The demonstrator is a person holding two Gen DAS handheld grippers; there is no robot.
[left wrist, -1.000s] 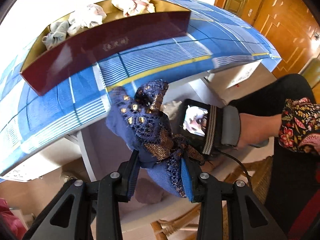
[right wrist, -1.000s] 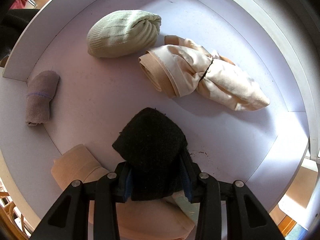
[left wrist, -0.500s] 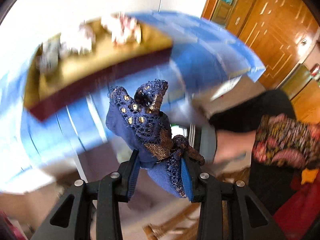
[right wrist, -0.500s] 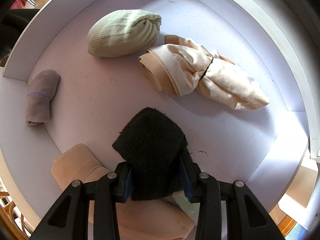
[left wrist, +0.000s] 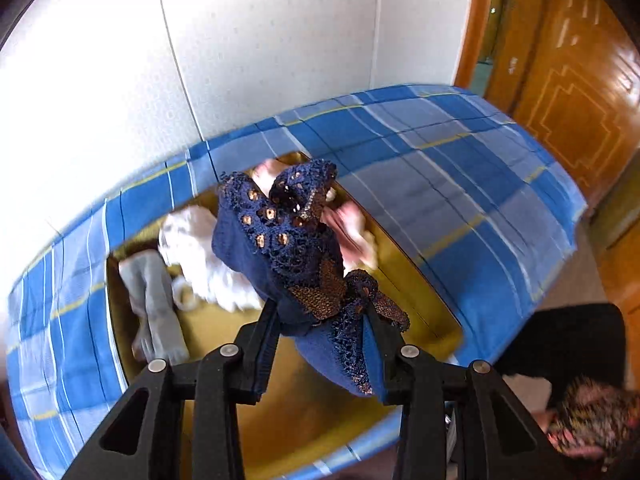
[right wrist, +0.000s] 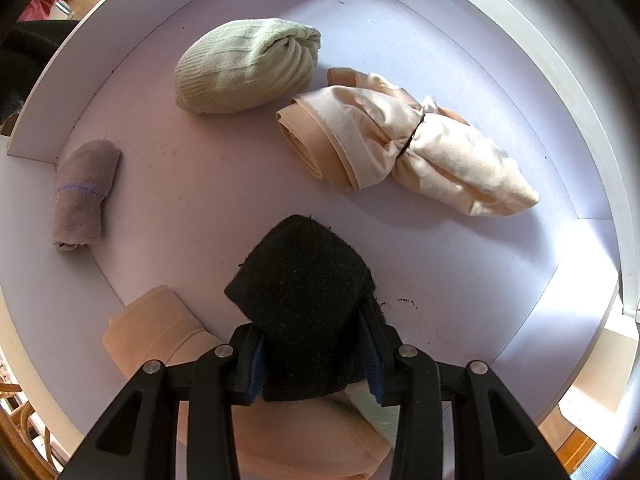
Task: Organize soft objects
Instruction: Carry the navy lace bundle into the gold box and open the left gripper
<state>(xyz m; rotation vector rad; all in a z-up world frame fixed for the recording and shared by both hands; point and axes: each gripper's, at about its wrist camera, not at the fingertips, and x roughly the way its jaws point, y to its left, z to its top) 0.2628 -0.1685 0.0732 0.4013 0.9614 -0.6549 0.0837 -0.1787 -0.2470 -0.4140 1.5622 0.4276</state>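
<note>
My left gripper is shut on a navy lace garment with gold trim, held above a gold-lined box on a blue plaid cloth. Inside the box lie a grey sock, a white fluffy item and a pink item. My right gripper points down and is shut on a black rolled cloth over a white drawer. On the drawer floor rest a pale green rolled sock, a tied beige bundle, a small brown roll and a beige roll.
White drawer walls ring the floor on the left and right. A white wall rises behind the plaid cloth and a wooden door stands at the right. A floral sleeve shows at the lower right.
My left gripper has swung up and over the box with the navy garment, so the box's inside now lies below it. The right gripper and its black cloth have stayed still.
</note>
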